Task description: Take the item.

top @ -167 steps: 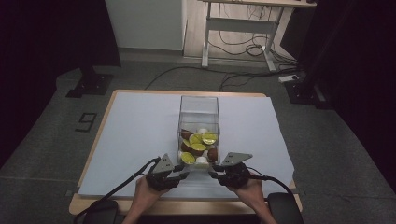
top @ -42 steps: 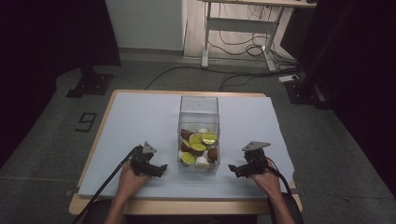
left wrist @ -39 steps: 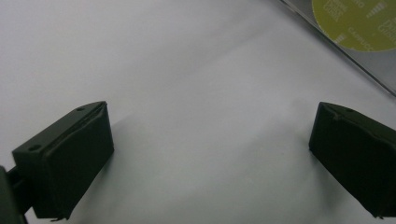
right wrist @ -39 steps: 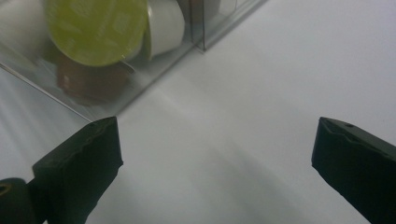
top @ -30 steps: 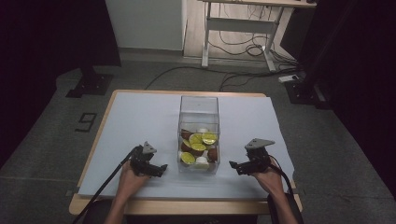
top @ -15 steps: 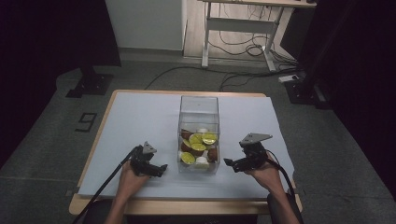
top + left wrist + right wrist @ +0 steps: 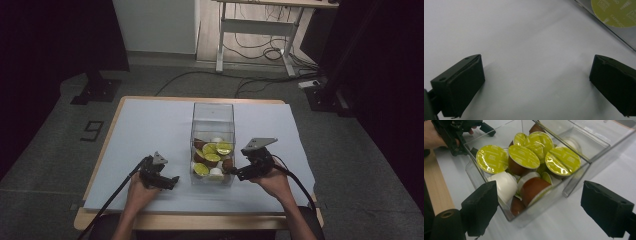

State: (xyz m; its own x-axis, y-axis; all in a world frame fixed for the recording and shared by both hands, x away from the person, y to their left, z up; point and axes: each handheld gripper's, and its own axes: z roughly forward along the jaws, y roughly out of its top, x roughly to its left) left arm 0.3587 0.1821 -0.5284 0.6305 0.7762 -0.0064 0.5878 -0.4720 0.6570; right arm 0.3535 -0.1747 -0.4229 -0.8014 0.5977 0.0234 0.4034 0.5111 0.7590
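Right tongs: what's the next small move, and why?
Probably ease the right tongs up over the clear box rim and down towards a capsule. They stand open and empty at the box's near corner, outside its wall, with the capsules heaped inside.

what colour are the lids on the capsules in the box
Lime green foil lids, clearest in the right gripper view; the box is clear plastic.

The right gripper (image 7: 239, 175) has lifted and closed in on the clear box (image 7: 213, 116), fingers narrowing.
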